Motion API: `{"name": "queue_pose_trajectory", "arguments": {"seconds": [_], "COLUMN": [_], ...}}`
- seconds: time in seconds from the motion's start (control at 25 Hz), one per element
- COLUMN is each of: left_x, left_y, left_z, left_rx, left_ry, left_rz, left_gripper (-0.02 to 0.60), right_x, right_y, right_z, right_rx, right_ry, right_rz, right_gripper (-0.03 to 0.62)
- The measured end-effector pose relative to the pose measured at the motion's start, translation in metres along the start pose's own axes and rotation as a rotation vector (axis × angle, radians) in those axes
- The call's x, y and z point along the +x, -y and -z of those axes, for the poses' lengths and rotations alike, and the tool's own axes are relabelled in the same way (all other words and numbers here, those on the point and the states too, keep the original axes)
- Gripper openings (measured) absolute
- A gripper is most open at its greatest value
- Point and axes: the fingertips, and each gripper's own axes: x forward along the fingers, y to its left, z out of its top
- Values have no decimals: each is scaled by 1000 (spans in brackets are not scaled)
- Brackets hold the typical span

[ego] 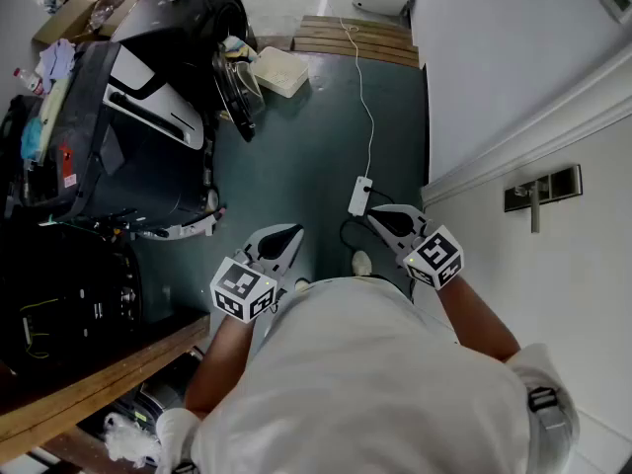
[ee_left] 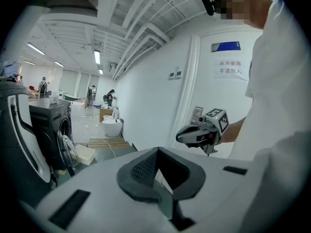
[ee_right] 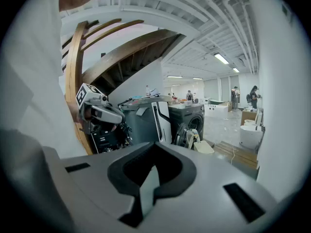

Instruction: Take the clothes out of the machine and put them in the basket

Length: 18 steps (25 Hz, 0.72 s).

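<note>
The dark washing machine (ego: 197, 18) stands at the far end of the floor, its round door (ego: 237, 92) swung open. A bit of coloured cloth (ego: 235, 47) shows at the drum mouth. The white basket (ego: 281, 70) sits on the floor right of the door. My left gripper (ego: 284, 237) and right gripper (ego: 388, 220) hover close to my body, far from the machine, both shut and empty. The left gripper view shows the machine (ee_left: 53, 125), the basket (ee_left: 83, 154) and the right gripper (ee_left: 194, 134). The right gripper view shows the machine (ee_right: 192, 118) and the left gripper (ee_right: 99, 113).
A white power strip (ego: 360, 196) with its cable lies on the green floor ahead of the grippers. Big dark appliances (ego: 118, 146) line the left side and a white wall (ego: 513, 87) the right. A wooden pallet (ego: 355, 38) lies beyond the basket.
</note>
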Motion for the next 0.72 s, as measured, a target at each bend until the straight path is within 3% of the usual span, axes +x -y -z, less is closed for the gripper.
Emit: {"name": "queue_pose_trajectory", "arguments": {"seconds": [0.44,0.72], "left_x": [-70,-49], "left_y": [-23,-32], "left_z": [53,43], "left_rx": [-16,-25], "left_ry": [-28,-23], "left_rz": [51,64], "left_gripper": [-3,-3], "right_x": [34,42], "right_y": [-98,-76], "right_z": [12,2], "right_rx": [86,112], "right_ry": [-16,25], "right_rz": [30,30], "right_gripper": [3,10]}}
